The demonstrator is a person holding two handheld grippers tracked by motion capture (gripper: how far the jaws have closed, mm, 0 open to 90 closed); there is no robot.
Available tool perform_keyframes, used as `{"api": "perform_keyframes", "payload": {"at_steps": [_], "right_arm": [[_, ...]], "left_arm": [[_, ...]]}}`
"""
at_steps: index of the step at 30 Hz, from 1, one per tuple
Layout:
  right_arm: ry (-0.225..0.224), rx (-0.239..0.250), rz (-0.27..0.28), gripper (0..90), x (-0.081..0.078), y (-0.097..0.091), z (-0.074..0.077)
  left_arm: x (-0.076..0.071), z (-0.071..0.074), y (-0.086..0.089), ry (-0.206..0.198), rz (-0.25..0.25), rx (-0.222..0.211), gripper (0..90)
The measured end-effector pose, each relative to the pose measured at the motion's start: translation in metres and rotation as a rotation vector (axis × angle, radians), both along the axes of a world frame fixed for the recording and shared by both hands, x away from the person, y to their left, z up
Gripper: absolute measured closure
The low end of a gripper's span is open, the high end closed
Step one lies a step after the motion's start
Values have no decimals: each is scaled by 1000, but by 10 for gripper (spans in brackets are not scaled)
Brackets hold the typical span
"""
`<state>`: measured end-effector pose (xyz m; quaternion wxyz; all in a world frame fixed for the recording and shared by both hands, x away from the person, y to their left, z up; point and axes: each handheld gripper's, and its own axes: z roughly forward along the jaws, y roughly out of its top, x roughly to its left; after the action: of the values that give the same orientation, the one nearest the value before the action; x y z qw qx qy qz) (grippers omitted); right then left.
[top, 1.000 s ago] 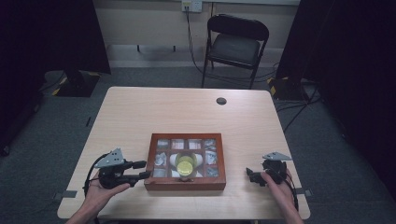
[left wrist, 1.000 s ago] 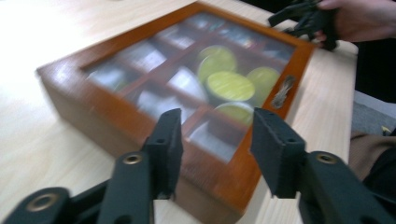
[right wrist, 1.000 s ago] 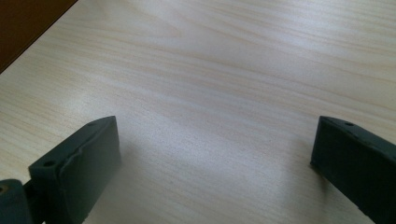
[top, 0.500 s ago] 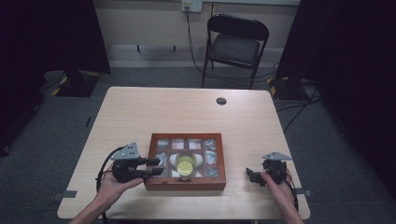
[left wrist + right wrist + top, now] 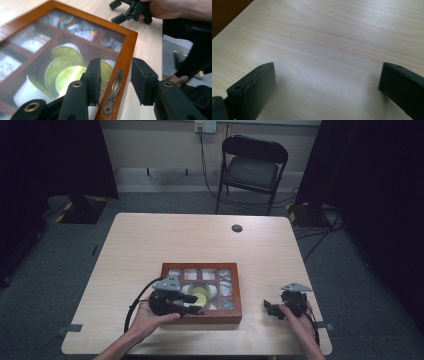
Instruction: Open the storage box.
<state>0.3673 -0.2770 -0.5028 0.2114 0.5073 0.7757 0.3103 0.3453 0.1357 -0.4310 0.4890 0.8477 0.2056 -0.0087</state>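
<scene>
- Brass handle [image 5: 114,91] on the wooden box's [image 5: 235,312] near frame rail lies directly between the left gripper's [image 5: 115,80] jaws, its long axis running along the rail, away from the tool.
- Those jaws have just been closing and stand spread either side of the rail, not yet pressing it.
- Right gripper [image 5: 272,309], spread wide with nothing between, rests well off to the box's far side, so the left is nearer.
- Left gripper view reveals the handle and green-lidded cups [image 5: 65,66] under the glass lid; the high view gives the box's place on the table [image 5: 150,240].
</scene>
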Motion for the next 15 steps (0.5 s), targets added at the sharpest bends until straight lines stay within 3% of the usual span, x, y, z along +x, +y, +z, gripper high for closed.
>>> {"api": "perform_keyframes", "payload": {"at_steps": [2, 5, 13, 15], "right_arm": [[0, 0, 0, 2, 0, 0, 0], [0, 0, -1, 2, 0, 0, 0], [0, 0, -1, 3, 0, 0, 0], [0, 0, -1, 2, 0, 0, 0]], "left_arm": [[0, -2, -2, 22, -10, 6, 604], [-1, -5, -4, 28, -47, 27, 681], [1, -9, -6, 3, -41, 90, 736], [2, -11, -6, 10, -62, 101, 766]]}}
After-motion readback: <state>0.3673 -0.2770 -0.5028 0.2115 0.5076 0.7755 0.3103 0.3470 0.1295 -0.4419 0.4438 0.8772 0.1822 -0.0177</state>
